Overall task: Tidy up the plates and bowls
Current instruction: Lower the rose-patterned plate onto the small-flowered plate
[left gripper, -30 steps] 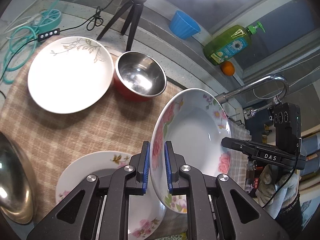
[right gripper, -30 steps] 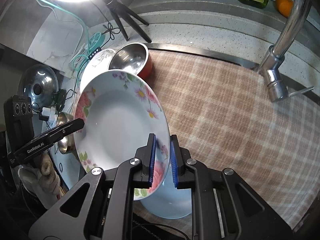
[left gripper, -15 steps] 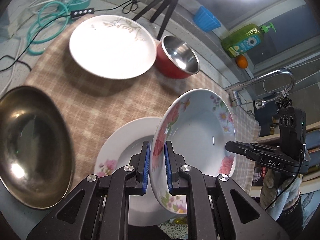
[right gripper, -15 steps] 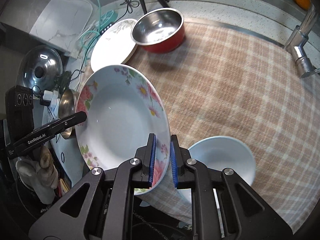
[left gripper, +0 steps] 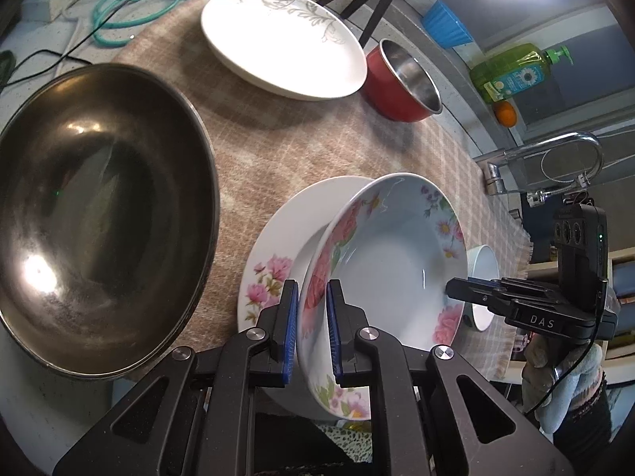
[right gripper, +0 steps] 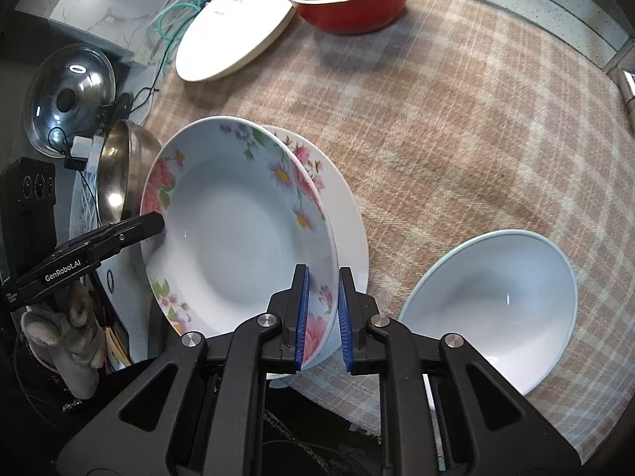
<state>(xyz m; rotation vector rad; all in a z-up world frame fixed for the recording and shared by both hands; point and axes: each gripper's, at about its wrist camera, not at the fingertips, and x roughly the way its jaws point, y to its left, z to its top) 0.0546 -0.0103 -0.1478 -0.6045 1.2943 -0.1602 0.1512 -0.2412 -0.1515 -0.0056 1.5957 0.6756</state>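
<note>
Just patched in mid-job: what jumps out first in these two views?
A flowered deep plate is pinched on opposite rims by the left gripper and right gripper, tilted over another flowered plate on the checked cloth. A big steel bowl fills the left view's left side.

The left gripper (left gripper: pixel 311 331) has 2 black skeletal arms with triangular cut-outs, round silver screws and ribbed blue pads (left gripper: pixel 289 329) on its fingers. The right gripper (right gripper: pixel 321 319) is built the same; seen from the left wrist its body reads "DAS" in white, and a thin black cable trails from it. Both hands (right gripper: pixel 69 325) wear pale knit gloves.
</note>
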